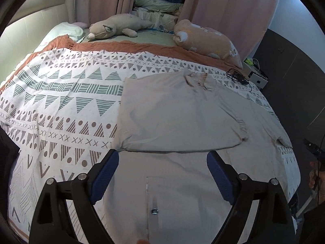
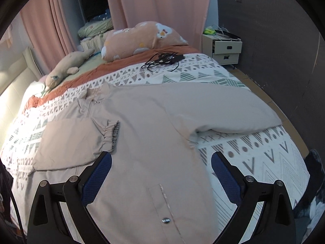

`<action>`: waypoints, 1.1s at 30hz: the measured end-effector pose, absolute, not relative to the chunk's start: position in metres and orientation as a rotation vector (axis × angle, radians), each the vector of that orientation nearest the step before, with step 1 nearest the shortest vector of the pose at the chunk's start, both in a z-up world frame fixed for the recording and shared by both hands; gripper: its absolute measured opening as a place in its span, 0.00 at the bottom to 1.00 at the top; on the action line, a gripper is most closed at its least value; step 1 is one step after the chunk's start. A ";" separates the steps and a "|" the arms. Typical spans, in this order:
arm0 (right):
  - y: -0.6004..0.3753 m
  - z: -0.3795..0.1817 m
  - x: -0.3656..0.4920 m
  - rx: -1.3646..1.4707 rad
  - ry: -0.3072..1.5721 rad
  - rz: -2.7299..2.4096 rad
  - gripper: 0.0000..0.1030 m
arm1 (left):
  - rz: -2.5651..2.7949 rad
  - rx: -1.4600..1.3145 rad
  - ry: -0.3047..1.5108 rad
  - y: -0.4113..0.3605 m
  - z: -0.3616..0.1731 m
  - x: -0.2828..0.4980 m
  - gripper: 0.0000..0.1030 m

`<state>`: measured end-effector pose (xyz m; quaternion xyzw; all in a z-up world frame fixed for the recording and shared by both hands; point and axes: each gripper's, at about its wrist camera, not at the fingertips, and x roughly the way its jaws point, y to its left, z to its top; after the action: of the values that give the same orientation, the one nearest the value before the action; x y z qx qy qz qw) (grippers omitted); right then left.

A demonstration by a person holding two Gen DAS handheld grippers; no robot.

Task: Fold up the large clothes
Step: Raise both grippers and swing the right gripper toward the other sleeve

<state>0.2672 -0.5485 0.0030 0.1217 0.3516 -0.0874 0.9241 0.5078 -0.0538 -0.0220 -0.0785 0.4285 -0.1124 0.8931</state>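
Note:
A large beige jacket (image 1: 182, 168) lies flat, front up, on the patterned bedspread (image 1: 61, 101), collar (image 1: 198, 80) toward the pillows. One sleeve (image 1: 178, 111) is folded across the chest, and its elastic cuff (image 2: 112, 136) rests mid-body. The other sleeve (image 2: 233, 109) stretches out to the side of the jacket (image 2: 146, 122). My left gripper (image 1: 162, 158) hovers open over the lower front, at the folded sleeve's near edge, holding nothing. My right gripper (image 2: 161, 160) hangs open above the jacket's hem side, near a metal snap (image 2: 166, 220), also holding nothing.
A plush toy (image 1: 113, 27) and a peach pillow (image 2: 142, 38) lie at the head of the bed. A tangled black cable (image 2: 162, 60) sits on the bedspread (image 2: 254, 162) beyond the spread sleeve. A white nightstand (image 2: 223, 48) stands by the dark wall. A hand (image 1: 313, 174) shows at the right edge.

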 end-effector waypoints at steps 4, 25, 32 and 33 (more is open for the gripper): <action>-0.574 0.014 0.230 0.308 0.698 -0.174 0.95 | -0.235 -0.126 0.859 -0.079 0.006 0.487 0.87; -0.708 -0.002 0.074 0.600 0.591 -0.167 0.95 | -0.419 0.051 0.782 -0.244 0.057 0.442 0.87; -0.745 -0.030 0.081 0.713 0.581 -0.140 0.84 | -0.505 0.068 0.797 -0.302 0.037 0.460 0.87; -0.751 -0.036 0.086 0.731 0.583 -0.135 0.80 | -0.514 0.060 0.802 -0.309 0.032 0.463 0.87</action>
<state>0.0864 -0.7510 -0.0361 0.3521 0.2807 -0.0651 0.8905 0.4628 -0.3095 0.0325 0.0291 0.3861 -0.2475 0.8882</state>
